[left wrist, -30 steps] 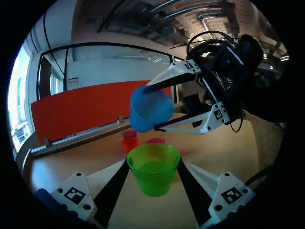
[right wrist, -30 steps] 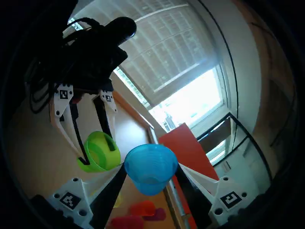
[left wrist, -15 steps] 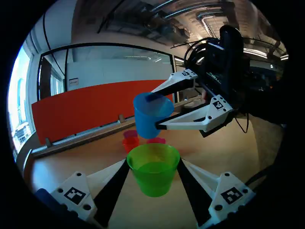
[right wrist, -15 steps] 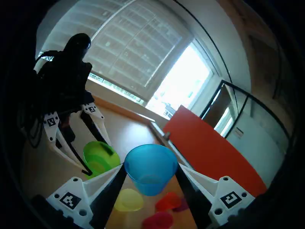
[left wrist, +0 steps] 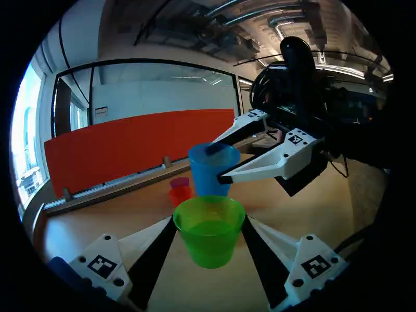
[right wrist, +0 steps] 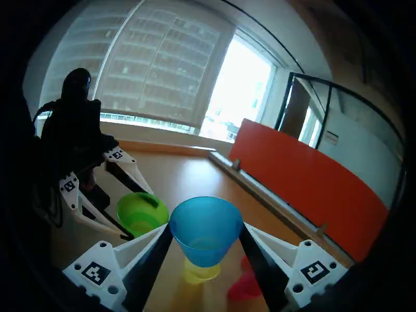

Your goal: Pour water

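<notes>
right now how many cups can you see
5: green cup in left gripper, blue cup in right gripper, red cup and purple cup on the table behind, yellow cup below the blue one. More may be hidden.

In the left gripper view the green cup hides the foot of the blue cup. Together they cover most of the red cup and purple cup toward the bench's far edge. The hand behind the right tongs is lost in shadow. In the right gripper view the blue cup covers all but the base of a yellow cup. The left tongs run back into a dark silhouette. Whether the blue cup holds water cannot be told.
</notes>
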Demonstrator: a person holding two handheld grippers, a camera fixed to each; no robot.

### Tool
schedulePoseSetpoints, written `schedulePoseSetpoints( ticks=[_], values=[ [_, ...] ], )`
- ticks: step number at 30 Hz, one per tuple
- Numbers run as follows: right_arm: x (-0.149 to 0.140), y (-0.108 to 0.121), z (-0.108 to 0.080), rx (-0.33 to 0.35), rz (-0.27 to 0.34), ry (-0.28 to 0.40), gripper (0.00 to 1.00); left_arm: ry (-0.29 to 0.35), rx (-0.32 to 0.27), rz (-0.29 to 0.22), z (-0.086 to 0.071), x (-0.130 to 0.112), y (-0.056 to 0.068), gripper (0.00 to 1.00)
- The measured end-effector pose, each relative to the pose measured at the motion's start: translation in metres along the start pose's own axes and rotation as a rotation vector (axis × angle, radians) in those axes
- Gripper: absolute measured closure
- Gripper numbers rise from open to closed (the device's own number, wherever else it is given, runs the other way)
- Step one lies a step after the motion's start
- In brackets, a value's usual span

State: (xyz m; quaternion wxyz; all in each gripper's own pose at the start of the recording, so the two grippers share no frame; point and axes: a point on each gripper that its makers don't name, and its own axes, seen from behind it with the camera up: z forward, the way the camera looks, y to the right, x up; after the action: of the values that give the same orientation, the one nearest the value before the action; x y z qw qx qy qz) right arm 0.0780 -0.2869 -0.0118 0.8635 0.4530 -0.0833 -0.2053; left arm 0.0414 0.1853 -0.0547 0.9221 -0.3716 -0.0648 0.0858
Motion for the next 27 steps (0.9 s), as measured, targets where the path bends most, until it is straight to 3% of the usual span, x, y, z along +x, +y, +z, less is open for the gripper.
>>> schedulePoseSetpoints(
  ticks=[9,27],
  values=[
    [-0.01,-0.005,-0.002,0.019,0.086,-0.037,0.09,-0.011,0.001,0.0,-0.002,-0.003,-0.002,0.13],
    [-0.05,-0.031,-0.018,0.117,0.094,-0.129,0.09,-0.092,-0.038,0.0,-0.004,-0.027,0.001,0.13]
  ],
)
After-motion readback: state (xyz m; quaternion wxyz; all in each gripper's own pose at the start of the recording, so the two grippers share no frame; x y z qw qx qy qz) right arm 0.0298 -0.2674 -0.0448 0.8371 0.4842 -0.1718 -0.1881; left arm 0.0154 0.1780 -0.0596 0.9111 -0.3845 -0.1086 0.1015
